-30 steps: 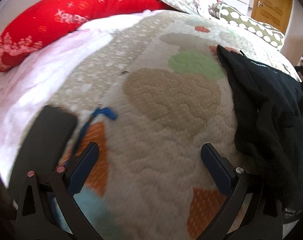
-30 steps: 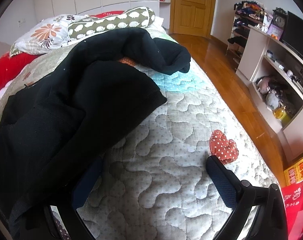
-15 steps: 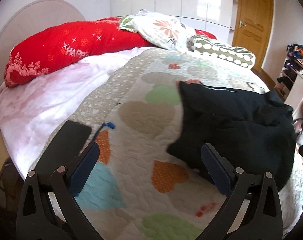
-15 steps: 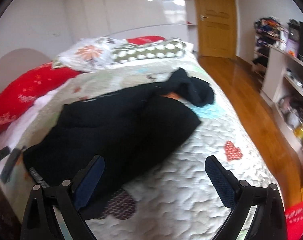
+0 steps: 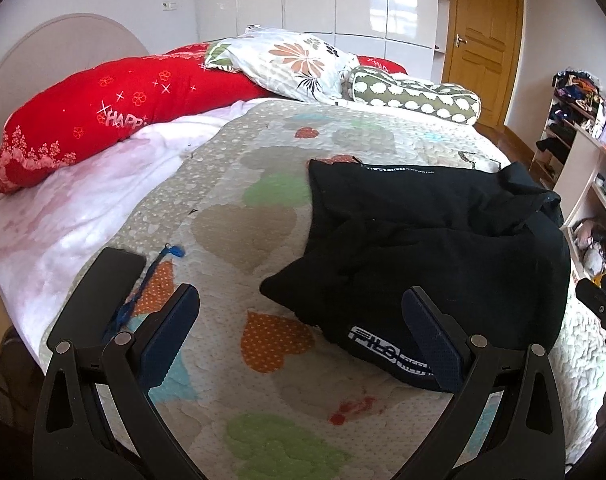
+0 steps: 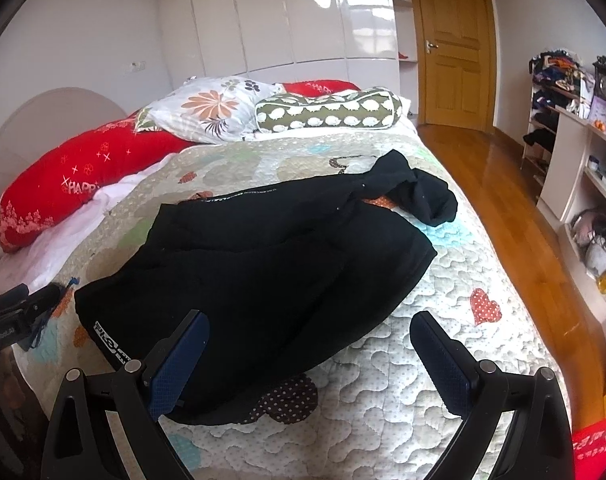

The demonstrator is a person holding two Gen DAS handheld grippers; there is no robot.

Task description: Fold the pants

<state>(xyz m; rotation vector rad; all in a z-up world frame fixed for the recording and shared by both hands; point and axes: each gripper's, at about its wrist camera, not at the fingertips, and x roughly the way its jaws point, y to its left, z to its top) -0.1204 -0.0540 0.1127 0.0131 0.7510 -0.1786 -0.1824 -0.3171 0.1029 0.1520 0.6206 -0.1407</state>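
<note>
Black pants [image 5: 443, 248] lie loosely bunched on the quilted heart-pattern bedspread [image 5: 239, 232], with a white logo band near the front edge. In the right wrist view the pants [image 6: 271, 264] spread across the bed's middle, one leg end crumpled at the far right [image 6: 419, 196]. My left gripper [image 5: 303, 324] is open and empty, raised above the bed, left of the pants. My right gripper [image 6: 309, 344] is open and empty, above the pants' near edge. The left gripper's body shows at the left edge of the right wrist view [image 6: 19, 316].
A black phone [image 5: 103, 284] and a blue lanyard [image 5: 151, 276] lie near the bed's front left. Red [image 5: 103, 112], floral [image 5: 287, 60] and green bolster [image 5: 415, 100] pillows sit at the headboard. Wood floor [image 6: 515, 216] and shelves [image 6: 583, 168] are at right.
Both grippers have pulled back and risen away from the bed. The pants, close under them before, now lie released and farther off.
</note>
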